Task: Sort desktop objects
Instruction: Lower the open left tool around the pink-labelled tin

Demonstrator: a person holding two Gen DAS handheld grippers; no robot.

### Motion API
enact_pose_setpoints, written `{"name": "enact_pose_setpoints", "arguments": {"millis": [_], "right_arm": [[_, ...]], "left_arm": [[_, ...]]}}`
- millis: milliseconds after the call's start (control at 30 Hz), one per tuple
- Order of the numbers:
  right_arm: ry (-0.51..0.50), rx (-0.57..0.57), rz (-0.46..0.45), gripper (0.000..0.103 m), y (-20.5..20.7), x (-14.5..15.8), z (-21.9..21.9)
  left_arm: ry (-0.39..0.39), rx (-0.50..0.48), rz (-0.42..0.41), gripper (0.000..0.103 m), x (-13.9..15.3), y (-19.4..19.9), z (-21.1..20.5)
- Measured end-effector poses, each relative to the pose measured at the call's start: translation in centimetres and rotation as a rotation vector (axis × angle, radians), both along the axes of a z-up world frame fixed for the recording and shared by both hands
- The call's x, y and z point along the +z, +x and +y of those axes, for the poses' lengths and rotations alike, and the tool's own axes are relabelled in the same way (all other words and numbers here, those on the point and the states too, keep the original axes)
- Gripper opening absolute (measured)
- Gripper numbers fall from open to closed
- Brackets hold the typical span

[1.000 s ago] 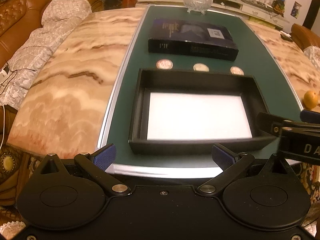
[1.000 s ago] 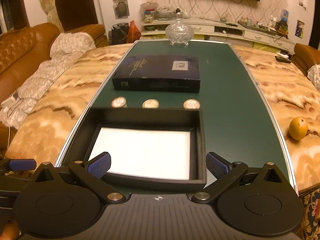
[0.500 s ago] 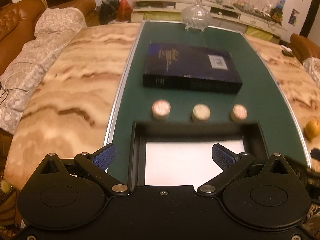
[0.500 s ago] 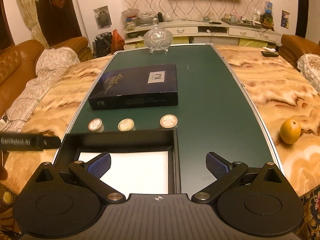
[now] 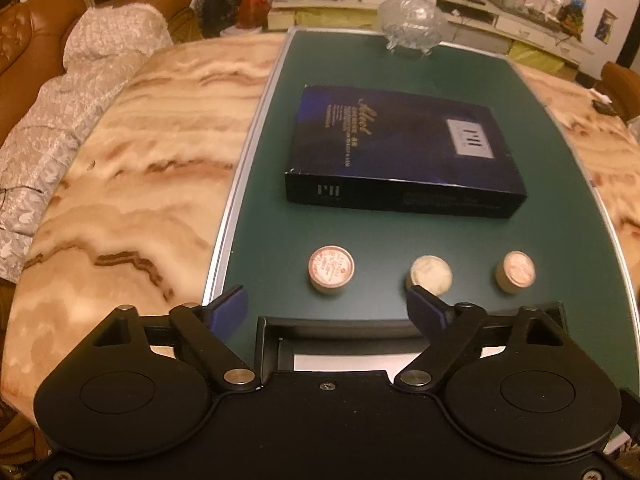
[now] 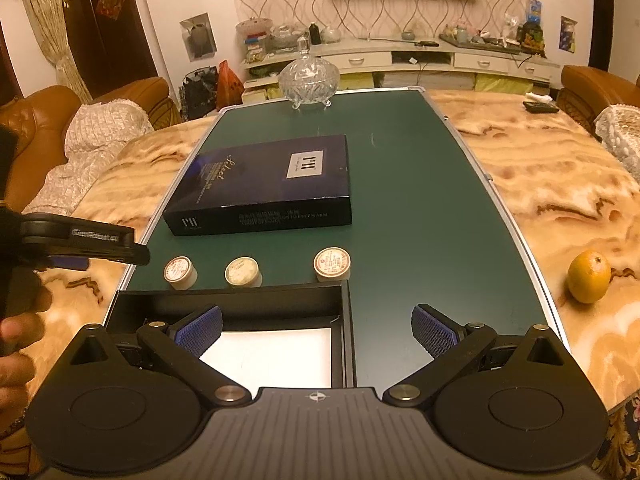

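Observation:
Three small round tins stand in a row on the green mat: the left tin (image 5: pixel 331 269), the middle tin (image 5: pixel 431 275) and the right tin (image 5: pixel 516 272). Behind them lies a dark blue box (image 5: pixel 404 152). A black tray (image 6: pixel 240 300) with a white floor sits in front of the tins. My left gripper (image 5: pixel 326 310) hovers over the tray's far wall, just short of the left tin; its jaws are closing with nothing between them. My right gripper (image 6: pixel 316 328) stands open over the tray's right corner, holding nothing. The left gripper's finger (image 6: pixel 100 242) shows at the left of the right wrist view.
A lidded glass bowl (image 6: pixel 309 78) stands at the mat's far end. An orange (image 6: pixel 589 277) lies on the marble table (image 5: pixel 132 184) to the right. A remote (image 6: pixel 540 107) lies far right. Sofas flank the table.
My left gripper has moved forward over the tray toward the tins, and its fingers have come closer together. My right gripper has shifted right and forward a little.

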State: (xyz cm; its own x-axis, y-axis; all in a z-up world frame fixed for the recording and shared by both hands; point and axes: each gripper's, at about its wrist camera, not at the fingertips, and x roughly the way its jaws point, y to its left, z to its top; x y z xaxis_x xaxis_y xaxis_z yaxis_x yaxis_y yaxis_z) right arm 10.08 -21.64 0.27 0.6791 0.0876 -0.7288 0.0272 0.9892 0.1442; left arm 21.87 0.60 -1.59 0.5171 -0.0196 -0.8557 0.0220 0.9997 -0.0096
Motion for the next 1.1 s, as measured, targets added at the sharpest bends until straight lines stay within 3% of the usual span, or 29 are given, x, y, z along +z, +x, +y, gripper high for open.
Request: {"name": "enact_pose_setpoints", "arguments": {"millis": [400, 500, 1100], "right_arm": [[-0.002, 0.005, 0.006, 0.103, 1.2, -0.2, 0.3], [-0.001, 0.007, 0.006, 0.103, 1.4, -0.2, 0.4], [-0.004, 0.014, 0.023, 0.103, 2.2, -1.0, 0.7]], "left_arm": [[-0.056, 0.003, 0.086, 0.068, -3.5, 4.2, 0.5], [-0.052, -0.004, 0.103, 0.058, -4.4, 4.8, 0.4], [-0.039, 0.001, 0.168, 0.042, -7.6, 6.8, 0.3]]}}
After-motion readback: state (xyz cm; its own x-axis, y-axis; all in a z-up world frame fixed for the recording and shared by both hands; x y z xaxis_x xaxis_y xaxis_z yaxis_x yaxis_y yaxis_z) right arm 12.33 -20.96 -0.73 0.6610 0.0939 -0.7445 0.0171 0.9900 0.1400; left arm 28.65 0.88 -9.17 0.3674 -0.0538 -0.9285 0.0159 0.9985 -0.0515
